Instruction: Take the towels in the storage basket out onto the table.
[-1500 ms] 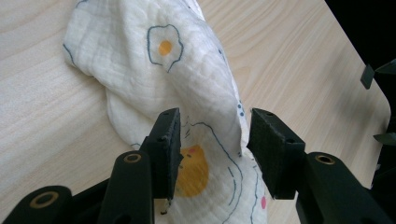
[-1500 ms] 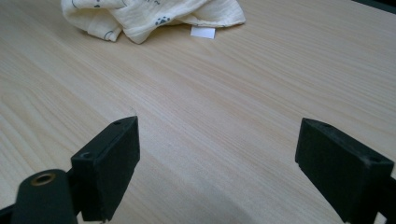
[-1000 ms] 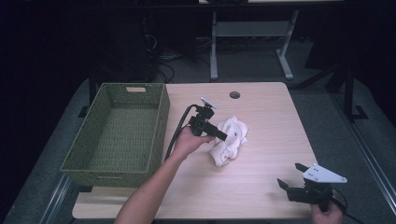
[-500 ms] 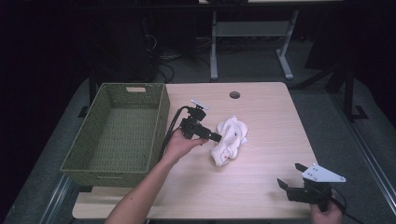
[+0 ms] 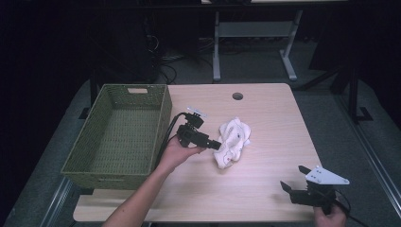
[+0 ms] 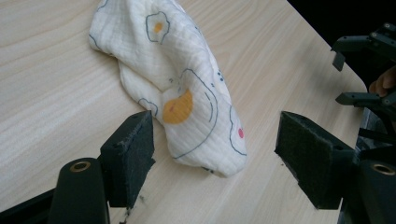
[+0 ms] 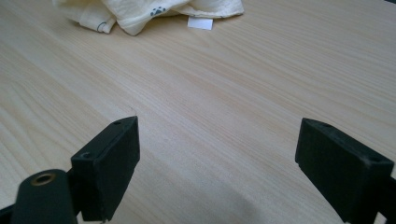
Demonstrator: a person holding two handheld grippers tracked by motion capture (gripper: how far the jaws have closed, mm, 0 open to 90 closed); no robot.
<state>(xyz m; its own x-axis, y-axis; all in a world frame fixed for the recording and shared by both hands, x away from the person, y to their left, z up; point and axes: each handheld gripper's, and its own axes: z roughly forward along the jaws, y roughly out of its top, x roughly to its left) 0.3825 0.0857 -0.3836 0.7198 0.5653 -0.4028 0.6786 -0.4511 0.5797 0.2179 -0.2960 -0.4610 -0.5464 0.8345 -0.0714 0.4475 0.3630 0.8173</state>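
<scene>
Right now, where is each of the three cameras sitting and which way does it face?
High view: above the near table edge, facing forward and down on the green woven basket; forearm, hands and both grippers show.
Left gripper view: on the left gripper, facing the white egg-print cloth; open fingers show.
Right gripper view: on the right gripper, low over the pale wooden table; open fingers show.
Shared: all three see the cloth.

Light: overhead, even on the table (image 5: 265, 189); surroundings dark.
Shadows: soft, short beneath the cloth (image 6: 187, 84).
Focus: near jaws slightly soft in both gripper views.
Glare: none.
</scene>
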